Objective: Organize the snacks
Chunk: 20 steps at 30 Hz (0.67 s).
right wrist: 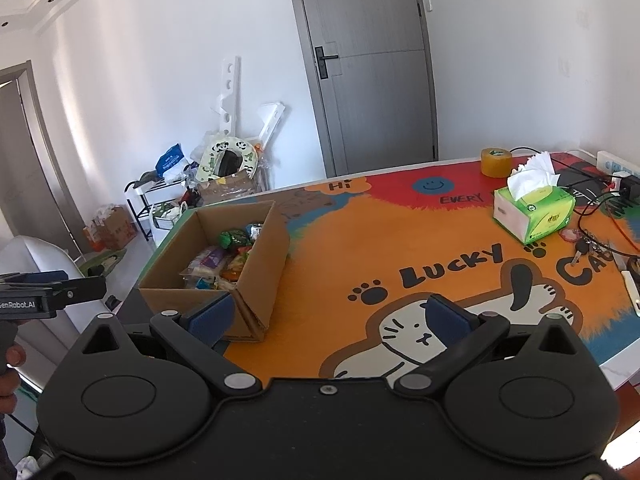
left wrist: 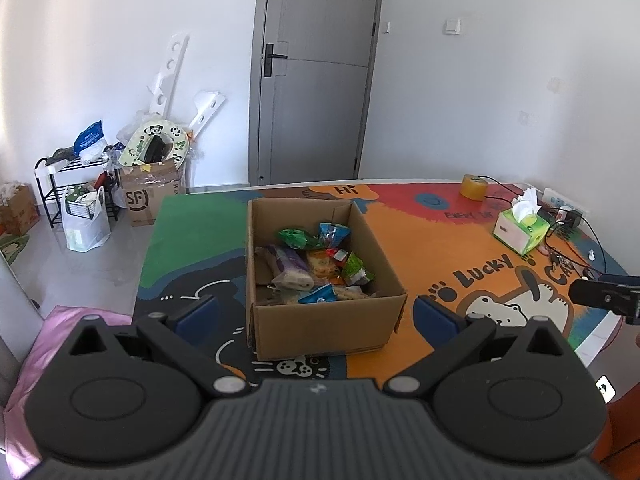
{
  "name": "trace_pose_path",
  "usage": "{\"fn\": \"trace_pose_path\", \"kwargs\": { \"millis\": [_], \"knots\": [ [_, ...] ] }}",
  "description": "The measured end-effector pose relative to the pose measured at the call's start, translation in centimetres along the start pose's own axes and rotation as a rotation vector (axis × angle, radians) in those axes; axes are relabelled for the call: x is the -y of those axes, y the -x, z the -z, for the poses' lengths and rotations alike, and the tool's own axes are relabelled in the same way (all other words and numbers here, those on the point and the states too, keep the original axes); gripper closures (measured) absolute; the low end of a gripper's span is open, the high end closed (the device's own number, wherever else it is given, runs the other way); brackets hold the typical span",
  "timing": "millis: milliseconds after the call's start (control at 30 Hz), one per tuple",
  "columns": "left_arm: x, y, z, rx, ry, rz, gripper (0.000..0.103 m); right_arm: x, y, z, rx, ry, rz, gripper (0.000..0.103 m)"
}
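Note:
An open cardboard box (left wrist: 320,326) stands on the colourful cartoon table mat (left wrist: 440,240), holding several snack packets (left wrist: 316,260) in green, blue, purple and orange wrappers. My left gripper (left wrist: 316,312) hovers just in front of the box, open, its blue pads wider apart than the box's front wall. In the right wrist view the same box (right wrist: 256,276) sits at the left with the snacks (right wrist: 228,256) inside. My right gripper (right wrist: 328,316) is open over the mat (right wrist: 400,240), right of the box, holding nothing. Each view catches the other gripper at its edge.
A green tissue box (right wrist: 536,212), a roll of tape (right wrist: 496,162), keys (right wrist: 584,248) and cables with a power strip (right wrist: 616,168) lie at the table's far right. Bags, boxes and a black rack (left wrist: 80,192) clutter the floor left of the grey door (left wrist: 316,72).

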State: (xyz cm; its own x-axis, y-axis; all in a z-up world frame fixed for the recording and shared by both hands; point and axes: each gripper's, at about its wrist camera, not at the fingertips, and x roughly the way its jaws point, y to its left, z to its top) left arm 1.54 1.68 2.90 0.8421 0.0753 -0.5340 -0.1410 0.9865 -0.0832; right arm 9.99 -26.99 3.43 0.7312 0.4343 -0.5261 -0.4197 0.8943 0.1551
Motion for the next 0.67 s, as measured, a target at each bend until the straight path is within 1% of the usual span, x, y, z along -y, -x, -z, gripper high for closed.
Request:
{"fn": "trace_pose_path", "kwargs": {
  "millis": [233,400,667],
  "knots": [
    [0.05,-0.03,0.04,-0.007,0.0,0.002,0.001,0.4,0.19,-0.05,0.01,-0.007,0.006,0.0],
    [0.55,0.15,0.15,0.011,-0.012,0.012,0.001,0.55,0.06,0.11,0.007,-0.012,0.009,0.0],
    [0.58,-0.02,0.3,0.0,-0.006,0.017,0.001,0.4,0.01,0.17,0.006,-0.006,0.009,0.0]
  ]
}}
